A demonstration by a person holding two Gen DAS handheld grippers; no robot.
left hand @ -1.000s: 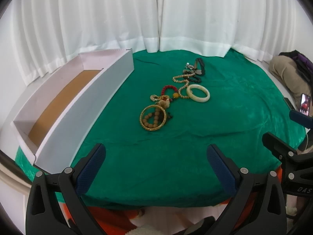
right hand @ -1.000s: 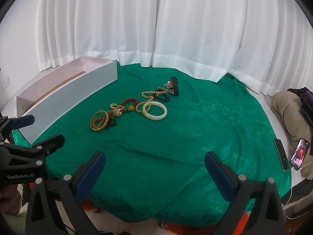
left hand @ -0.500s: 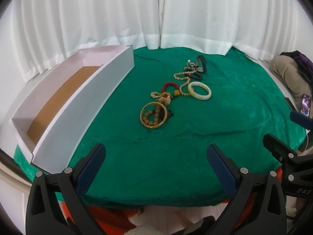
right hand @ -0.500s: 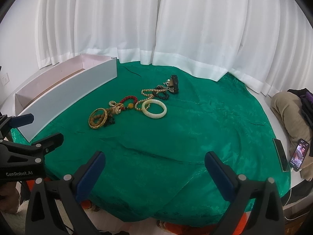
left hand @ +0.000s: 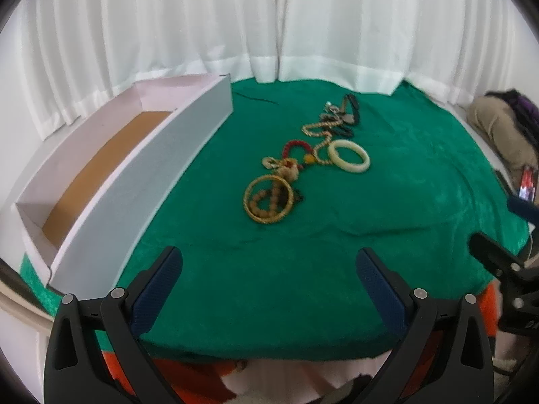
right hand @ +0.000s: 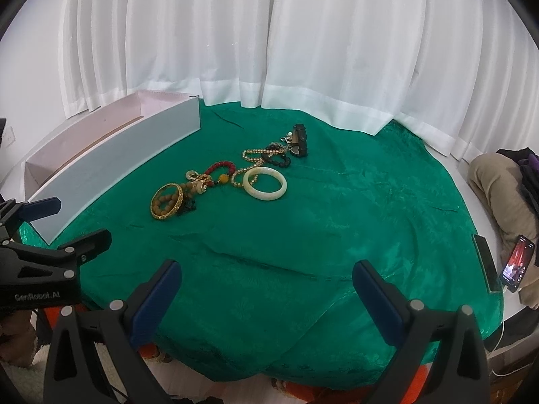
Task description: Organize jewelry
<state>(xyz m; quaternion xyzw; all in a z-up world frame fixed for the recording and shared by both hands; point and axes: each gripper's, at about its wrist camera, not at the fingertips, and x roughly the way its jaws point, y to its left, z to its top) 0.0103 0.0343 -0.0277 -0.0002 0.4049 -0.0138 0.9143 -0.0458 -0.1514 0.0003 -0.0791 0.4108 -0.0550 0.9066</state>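
jewelry lies in a loose diagonal string mid-tabletop, on the green cloth (right hand: 370,222), right of the long white box (left hand: 141,171). over the last second the left gripper (left hand: 269,281) has crept nearer the pile; the right gripper (right hand: 266,284) has barely shifted. both sets of jaws are spread wide, holding nothing, so sorting hasn't begun and the box holds nothing visible. count: one gold bangle (left hand: 269,198) ringing one brown bead bracelet (right hand: 165,202), one white bangle (right hand: 264,183), one red bead bracelet (right hand: 220,167), one pale bead strand (right hand: 251,156), one black bead bracelet (right hand: 276,157), one dark band (right hand: 299,140); small charms too blurred to count.
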